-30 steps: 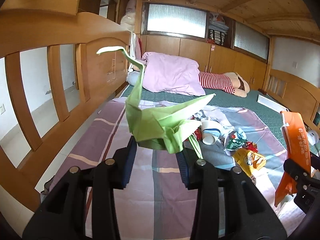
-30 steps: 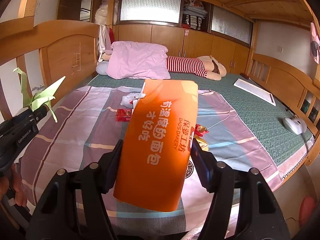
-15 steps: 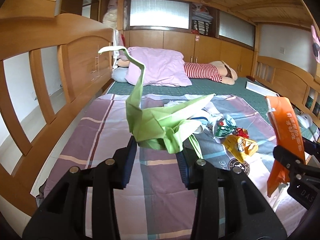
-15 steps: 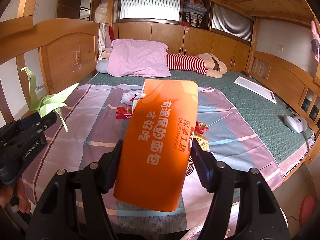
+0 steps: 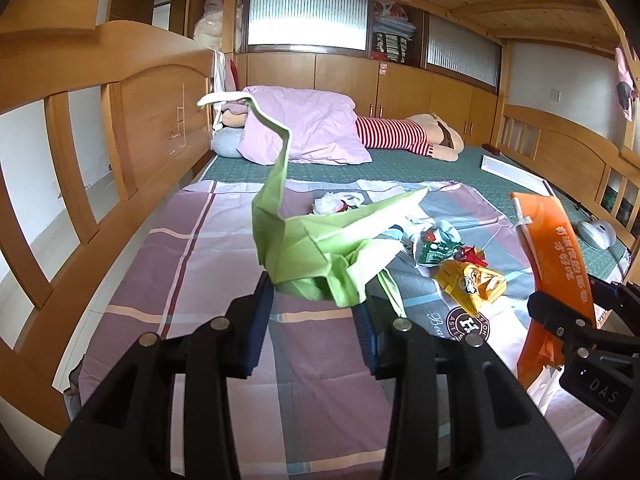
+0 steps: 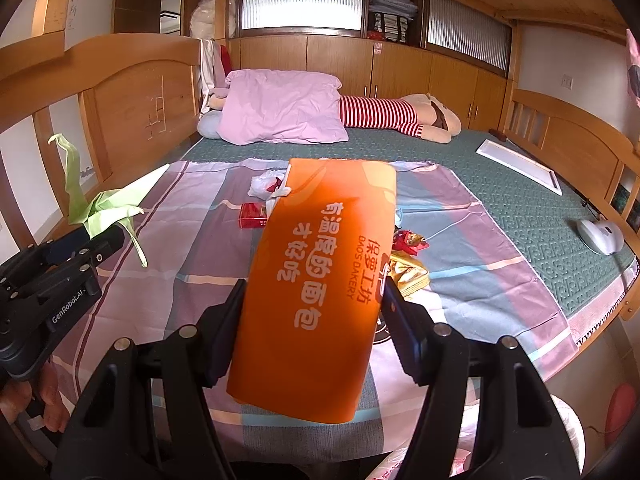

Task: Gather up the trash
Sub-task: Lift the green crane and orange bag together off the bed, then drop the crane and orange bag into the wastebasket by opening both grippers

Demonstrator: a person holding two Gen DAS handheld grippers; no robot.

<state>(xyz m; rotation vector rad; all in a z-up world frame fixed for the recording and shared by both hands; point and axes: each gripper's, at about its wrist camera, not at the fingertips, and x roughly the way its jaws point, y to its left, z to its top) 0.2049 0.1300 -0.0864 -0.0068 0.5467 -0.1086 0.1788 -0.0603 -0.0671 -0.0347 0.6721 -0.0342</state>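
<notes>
Green paper crane [image 5: 320, 256] is clamped in the left gripper [image 5: 316, 320], held up over the bed's left side. An orange bag [image 6: 320, 280], long axis running away from the fingers, is gripped by the right gripper [image 6: 312, 320]. Loose wrappers [image 5: 460, 264] are left on the bedsheet [image 5: 192, 264], toward its right edge, nearer the right gripper.

1. A wooden bed frame [image 6: 132, 92] with slatted rails runs along both sides of the mattress.
2. A green patterned mat [image 6: 500, 200] covers the far part of the bed; a striped purple and grey sheet [image 5: 168, 264] overlaps its near half.
3. A lilac pillow [image 6: 280, 108] lies at the far end, beside a plush toy in red-and-white stripes [image 6: 380, 114].
4. A flat white panel [image 6: 520, 166], possibly a tray or a frame, rests along the mat's right edge.
5. A white rounded object [image 6: 600, 236] sits near the right rail.
6. Wooden cabinets [image 6: 400, 68] stand behind, under frosted windows [image 6: 300, 6].
</notes>
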